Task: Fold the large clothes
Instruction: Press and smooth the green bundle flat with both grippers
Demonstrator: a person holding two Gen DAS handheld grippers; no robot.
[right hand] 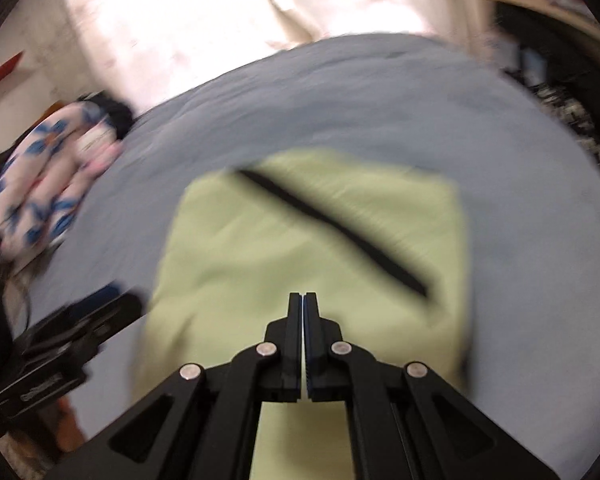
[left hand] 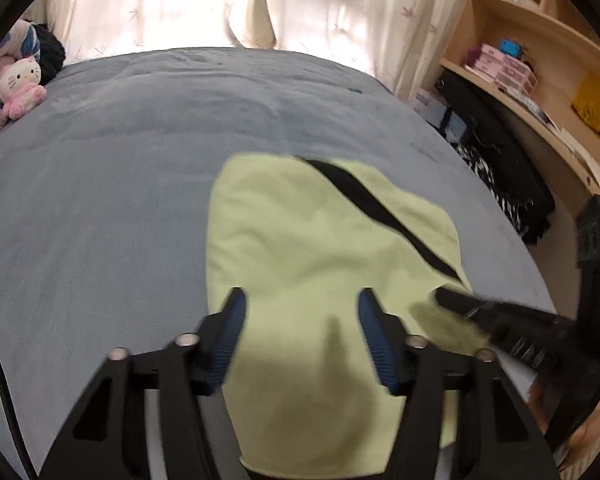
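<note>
Left wrist view. Left claw (left hand: 302, 300): fingers apart, blue pads facing each other, nothing pinched between them; it hangs over the near part of the garment. Pale green garment (left hand: 300, 248): lies flat on the bed (left hand: 120, 168), right of centre, with a black strap (left hand: 380, 208) running diagonally across it from far left to near right. Right claw (left hand: 444, 296): enters from the right, its tip over the garment's near right edge. Plush toy (left hand: 20, 84): far left corner of the bed. Curtains (left hand: 180, 4): beyond the bed. Wooden shelving (left hand: 540, 60): far right.

Right wrist view, blurred. Right claw (right hand: 303, 296): fingers pressed together, nothing visible between them, above the near part of the garment (right hand: 300, 248). Left claw (right hand: 116, 300): near left, beside the garment's left edge. Floral bedding (right hand: 48, 176): far left of the bed (right hand: 380, 112).
</note>
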